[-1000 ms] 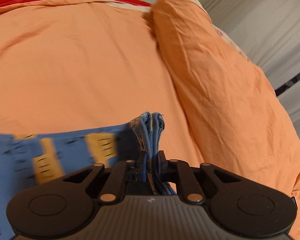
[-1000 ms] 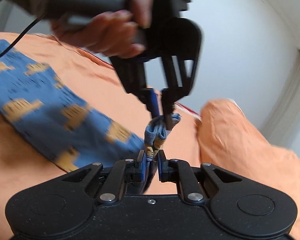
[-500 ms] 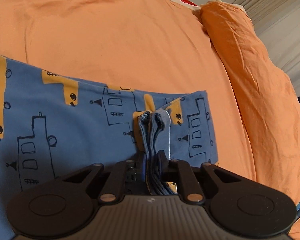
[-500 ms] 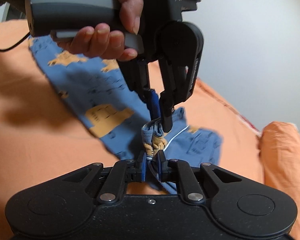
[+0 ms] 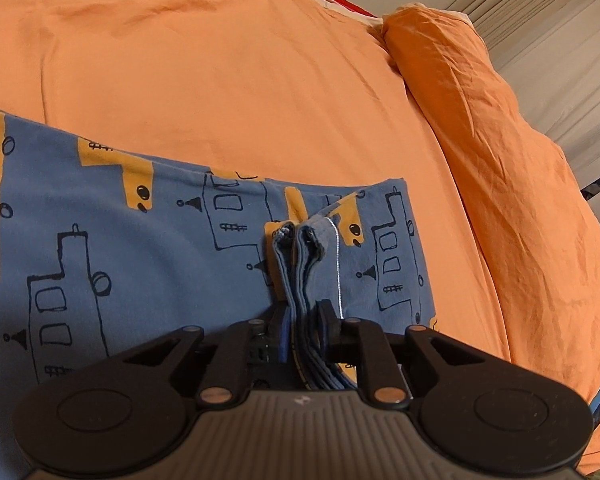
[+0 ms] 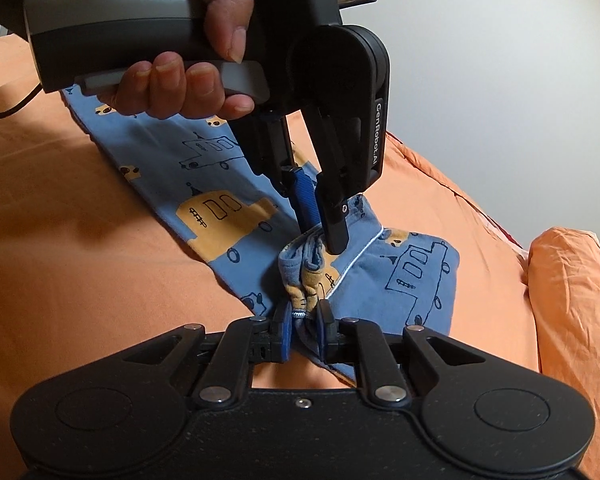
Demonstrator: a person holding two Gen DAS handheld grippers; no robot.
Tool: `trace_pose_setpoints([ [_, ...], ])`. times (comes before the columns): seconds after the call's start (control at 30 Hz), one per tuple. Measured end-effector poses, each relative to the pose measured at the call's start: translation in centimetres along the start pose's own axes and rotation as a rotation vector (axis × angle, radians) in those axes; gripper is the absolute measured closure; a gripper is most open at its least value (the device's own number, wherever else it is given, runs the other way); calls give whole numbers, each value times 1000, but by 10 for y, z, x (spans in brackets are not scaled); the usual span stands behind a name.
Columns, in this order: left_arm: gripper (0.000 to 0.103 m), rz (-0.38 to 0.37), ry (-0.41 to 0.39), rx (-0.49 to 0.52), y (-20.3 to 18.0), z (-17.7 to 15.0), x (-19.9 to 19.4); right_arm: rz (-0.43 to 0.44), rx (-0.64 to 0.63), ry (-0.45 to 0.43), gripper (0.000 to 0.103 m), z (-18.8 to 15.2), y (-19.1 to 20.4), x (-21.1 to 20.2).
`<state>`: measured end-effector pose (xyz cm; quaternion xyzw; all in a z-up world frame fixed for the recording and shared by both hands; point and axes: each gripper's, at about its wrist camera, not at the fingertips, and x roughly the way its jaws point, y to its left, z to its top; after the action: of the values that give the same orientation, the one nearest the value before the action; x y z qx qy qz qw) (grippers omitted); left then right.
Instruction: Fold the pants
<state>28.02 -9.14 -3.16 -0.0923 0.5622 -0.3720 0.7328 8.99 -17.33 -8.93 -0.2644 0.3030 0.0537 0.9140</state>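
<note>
While the blue pants [image 5: 148, 264] with yellow and black printed vehicles lie spread flat on the orange bed cover [image 5: 228, 80], their bunched hem edges are gripped by both tools at the near end of the garment. The left hand-held gripper [image 5: 303, 316] is seen narrowly parted, with several stacked layers of blue fabric pinched between its jaws; its jaws have just been opening slightly, yet the cloth is pressed between the pads. In the right wrist view the same tool [image 6: 324, 236] is held from above by a hand [image 6: 180, 76], its tips driven down into the gathered folds. The right hand-held gripper [image 6: 303, 320] is closed to a narrow gap on a crumpled wad of the hem directly below and just in front of the left one, the two grips being almost touching. The remainder of the pants [image 6: 204, 184] is stretched away to the left across the bed. An orange pillow [image 5: 500, 160] is set at the right.
</note>
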Motion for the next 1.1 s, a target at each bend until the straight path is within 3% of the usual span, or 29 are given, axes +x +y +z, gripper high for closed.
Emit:
trace_pose_setpoints([
  [0.7,86,14,9,-28,-1,1,-1,2,-28,32,89,1,-2,-2],
  [0.9,92,18,9,-14,-3,1,0,4,-25,29,90,0,-3,-2],
  [1.1,92,-27,3,-13,-1,6,-12,9,-47,39,92,7,-6,-8],
])
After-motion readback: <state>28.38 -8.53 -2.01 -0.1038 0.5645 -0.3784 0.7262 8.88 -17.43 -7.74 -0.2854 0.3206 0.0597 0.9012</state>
